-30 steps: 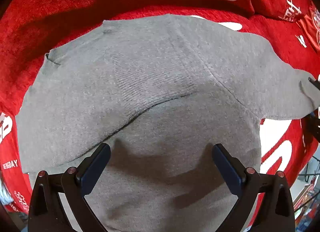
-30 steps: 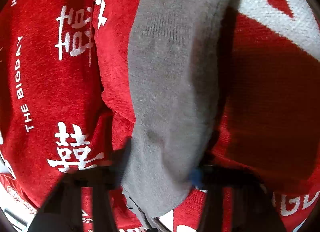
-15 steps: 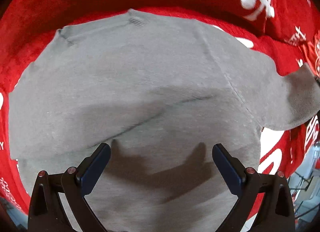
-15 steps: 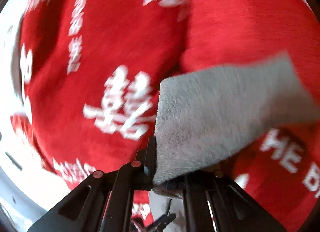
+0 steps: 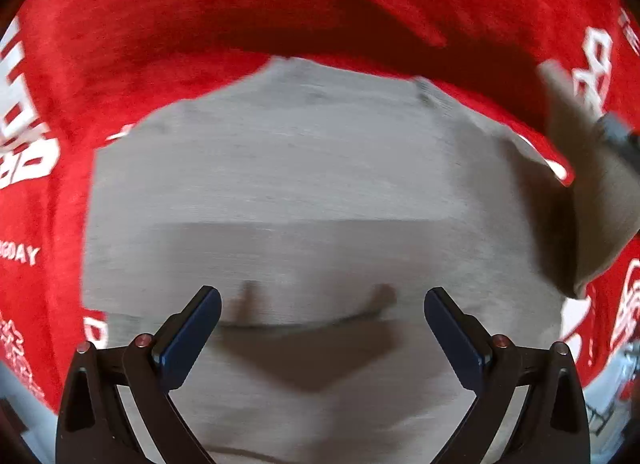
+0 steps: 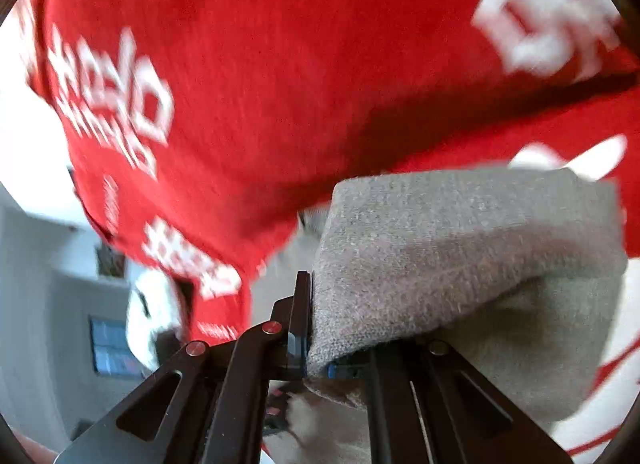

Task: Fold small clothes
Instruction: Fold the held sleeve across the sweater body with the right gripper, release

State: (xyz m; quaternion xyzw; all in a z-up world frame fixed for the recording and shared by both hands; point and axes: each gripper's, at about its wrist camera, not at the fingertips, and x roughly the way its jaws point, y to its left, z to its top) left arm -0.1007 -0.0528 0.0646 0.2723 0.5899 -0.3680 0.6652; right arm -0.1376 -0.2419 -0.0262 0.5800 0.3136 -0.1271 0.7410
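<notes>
1. The grey knit sweater lies spread flat on a red blanket with white lettering and fills the middle of the left wrist view. A straight fold edge runs across its body, so part of it seems to be doubled over already.
2. Its sleeve is lifted off the blanket. In the left wrist view it rises at about 3 o'clock from the body; in the right wrist view it drapes as a limp flap from 6 o'clock toward 3 o'clock.
3. Handling, as a judgement: the knit looks soft, light and floppy. It will sag and bend wherever it is unsupported, and its fuzzy surface should grip the blanket rather than slide. It is not fragile, though a hard pull could stretch it.
4. Best holds are likely the cuff end, the hem corners or the shoulder seam, where the fabric is doubled and a pinch carries a whole edge.
5. The right tool is pinched closed on the sleeve's end, with cloth bulging out beside the jaws.
6. The left tool stands wide apart and grips nothing. It hovers over the sweater's lower body, its shadow falling on the knit.
7. Blur softens both views, so finer seam details are unclear.
</notes>
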